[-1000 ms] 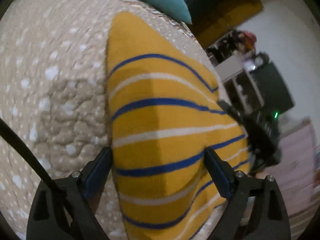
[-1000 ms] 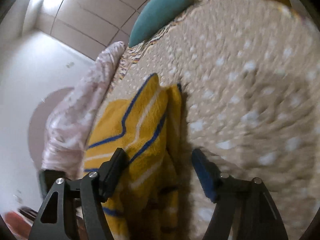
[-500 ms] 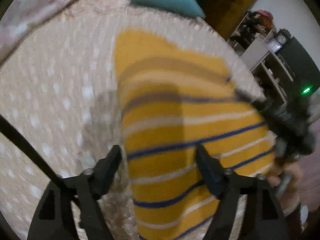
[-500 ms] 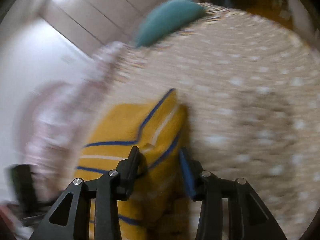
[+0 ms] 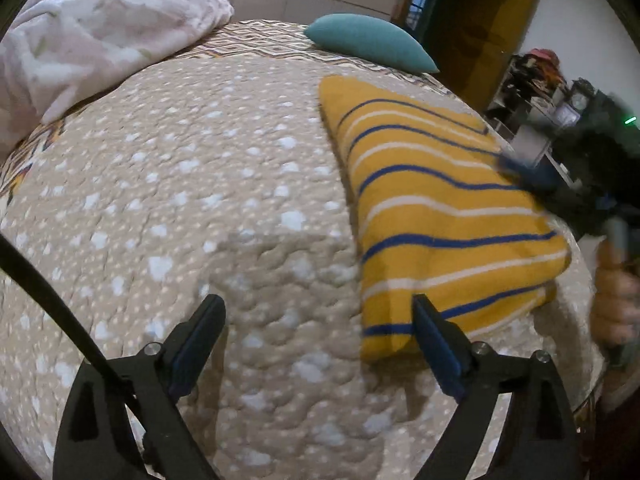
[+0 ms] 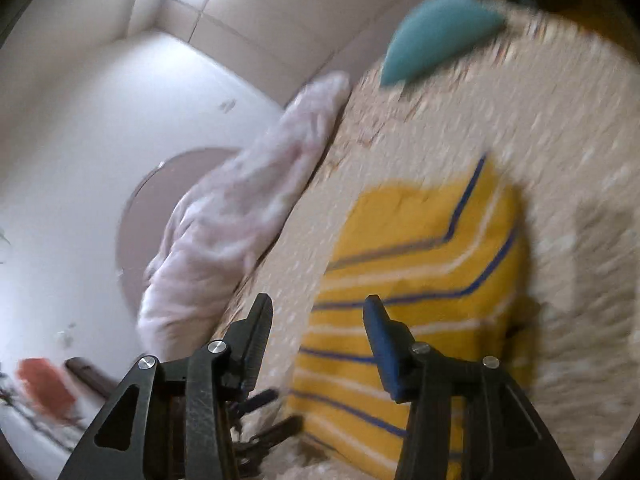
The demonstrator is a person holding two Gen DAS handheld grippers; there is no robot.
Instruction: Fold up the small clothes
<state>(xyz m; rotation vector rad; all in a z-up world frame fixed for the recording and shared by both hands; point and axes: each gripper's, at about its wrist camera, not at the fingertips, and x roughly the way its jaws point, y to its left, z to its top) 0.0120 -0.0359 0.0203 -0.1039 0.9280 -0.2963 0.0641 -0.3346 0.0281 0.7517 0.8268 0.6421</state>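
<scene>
A folded yellow garment with blue and white stripes [image 5: 436,216] lies flat on the beige dotted bedspread [image 5: 200,200]. My left gripper [image 5: 318,328] is open and empty, hovering just off the garment's near left corner. The garment also shows in the right wrist view [image 6: 424,264]. My right gripper [image 6: 318,320] is open and empty above the garment's edge; it appears blurred at the right of the left wrist view [image 5: 576,184].
A teal pillow [image 5: 372,42] lies at the far end of the bed. A crumpled pale pink blanket [image 5: 92,40] is heaped at the far left. Shelves and clutter [image 5: 536,92] stand beyond the bed's right edge.
Both grippers have let go of the garment and pulled back. The left gripper shifted left off the cloth; the right opened wider and lifted away. The garment now rests folded on the bed.
</scene>
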